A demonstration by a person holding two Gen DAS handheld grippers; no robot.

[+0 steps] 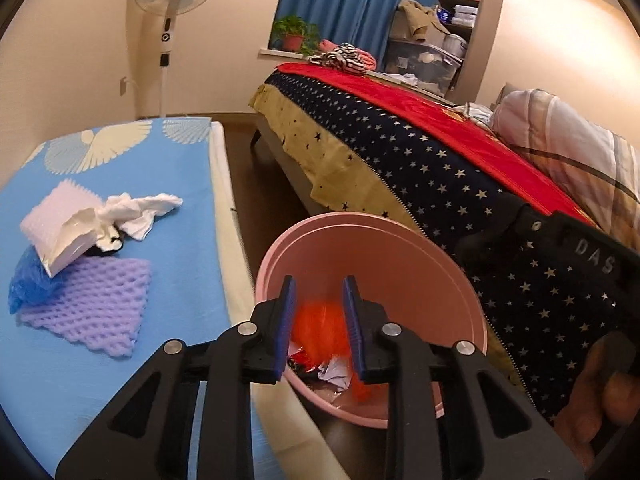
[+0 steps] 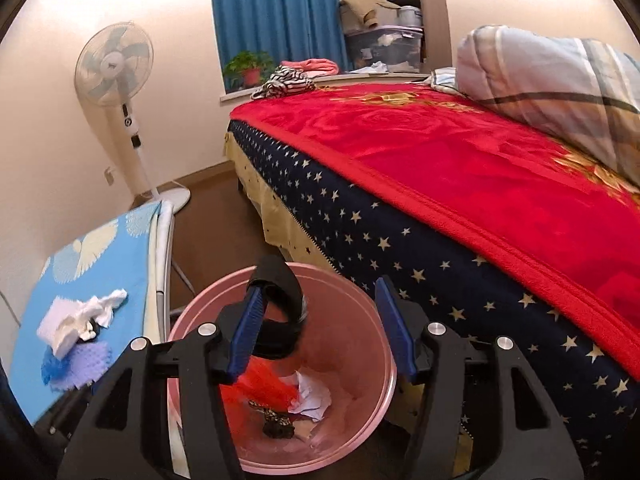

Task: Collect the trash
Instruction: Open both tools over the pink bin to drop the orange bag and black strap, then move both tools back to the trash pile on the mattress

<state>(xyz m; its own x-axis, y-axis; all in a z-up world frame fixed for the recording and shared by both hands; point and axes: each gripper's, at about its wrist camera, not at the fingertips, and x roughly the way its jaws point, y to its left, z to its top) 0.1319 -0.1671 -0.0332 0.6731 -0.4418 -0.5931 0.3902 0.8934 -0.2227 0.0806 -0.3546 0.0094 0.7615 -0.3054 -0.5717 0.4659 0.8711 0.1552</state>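
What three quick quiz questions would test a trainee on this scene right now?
1. True or false: the bin stands between the table and the bed.
2. What hangs over the bin, between the fingers of the right tool? A) a black band B) a bottle C) a sock
3. Fill in: the purple net lies on the ____.

Key: 1 true; 2 A; 3 table.
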